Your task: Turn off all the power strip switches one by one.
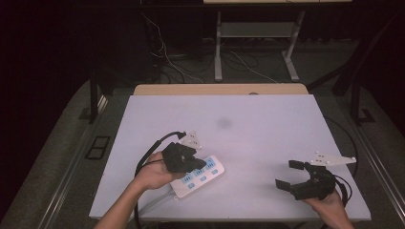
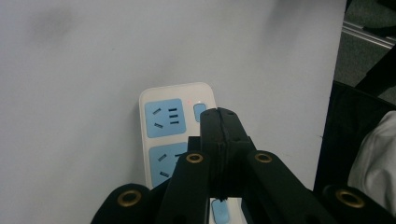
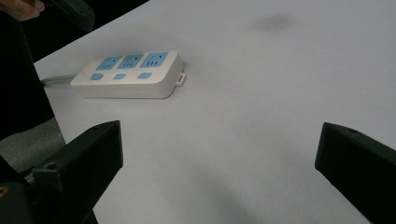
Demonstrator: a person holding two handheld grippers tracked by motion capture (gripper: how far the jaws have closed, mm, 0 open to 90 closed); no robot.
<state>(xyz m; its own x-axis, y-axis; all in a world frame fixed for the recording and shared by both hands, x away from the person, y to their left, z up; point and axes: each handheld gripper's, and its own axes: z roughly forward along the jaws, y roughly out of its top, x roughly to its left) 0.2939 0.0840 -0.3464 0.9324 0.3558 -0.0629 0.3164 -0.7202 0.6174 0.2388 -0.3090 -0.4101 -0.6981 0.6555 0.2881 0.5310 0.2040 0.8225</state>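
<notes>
A white power strip [image 1: 203, 179] with three blue sockets and three blue buttons lies on the white table [image 1: 248, 119], toward the front left. My left gripper [image 1: 202, 164] hovers over the strip, jaws shut with nothing between them. In the left gripper view its tip [image 2: 219, 113] sits just beside the end button [image 2: 199, 112], and a small red light [image 2: 189, 100] glows next to that button. My right gripper [image 1: 285, 174] is at the front right, open and empty, well apart from the strip. The right gripper view has the power strip [image 3: 126, 74] at the upper left, beyond the right gripper [image 3: 219, 140].
The strip's grey cable [image 1: 154, 202] runs off the table's front-left edge. A dark smudge [image 1: 223, 123] marks the table's middle. Beyond the far edge are a metal stand [image 1: 255, 43] and loose floor cables [image 1: 167, 57]. A person's sleeve [image 2: 373, 163] is beside the table.
</notes>
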